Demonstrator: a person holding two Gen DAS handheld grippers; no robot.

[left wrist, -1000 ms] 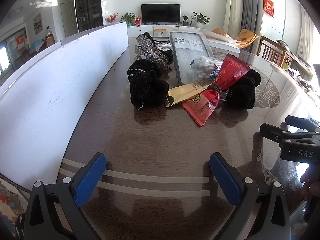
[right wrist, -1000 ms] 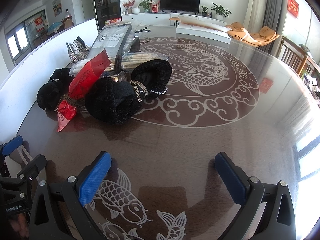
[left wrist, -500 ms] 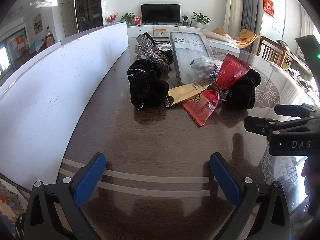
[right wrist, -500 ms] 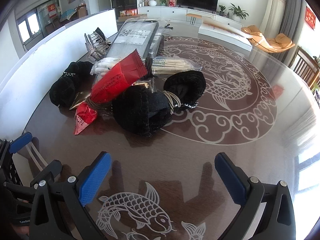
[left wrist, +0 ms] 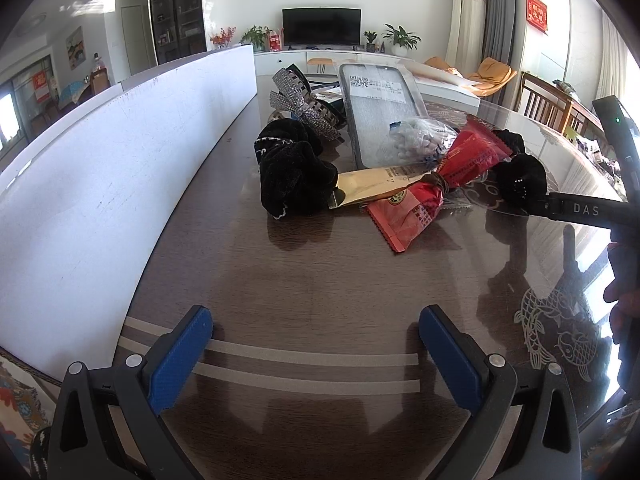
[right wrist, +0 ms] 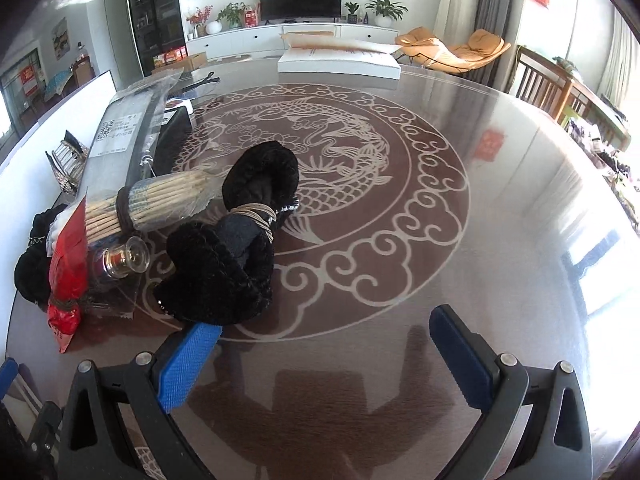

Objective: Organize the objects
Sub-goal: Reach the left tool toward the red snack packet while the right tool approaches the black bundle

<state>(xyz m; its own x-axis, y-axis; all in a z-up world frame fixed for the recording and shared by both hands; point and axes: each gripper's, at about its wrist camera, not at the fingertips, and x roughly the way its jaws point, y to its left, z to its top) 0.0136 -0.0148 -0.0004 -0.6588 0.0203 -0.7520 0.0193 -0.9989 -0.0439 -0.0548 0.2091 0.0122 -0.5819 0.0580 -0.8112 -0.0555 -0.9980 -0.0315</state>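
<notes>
A heap of mixed household items sits on a round glass-topped table [right wrist: 460, 240] etched with a fish and cloud pattern. The left gripper [left wrist: 316, 356] hovers low over bare wood grain, its blue-padded jaws spread wide and empty, well short of the pile. The right gripper [right wrist: 326, 360] is likewise wide open and holds nothing; its left pad lies just beside a black fuzzy bundle [right wrist: 232, 256] bound with pale cord. Behind that bundle lie a bunch of wooden sticks [right wrist: 156, 200] in clear wrap, a small glass bottle [right wrist: 124, 258], a red snack packet [left wrist: 424, 196] tied at its middle, a grey flat package [left wrist: 380, 112] and a rhinestone band [left wrist: 304, 104]. A white board [left wrist: 120, 168] lines the table's left edge.
</notes>
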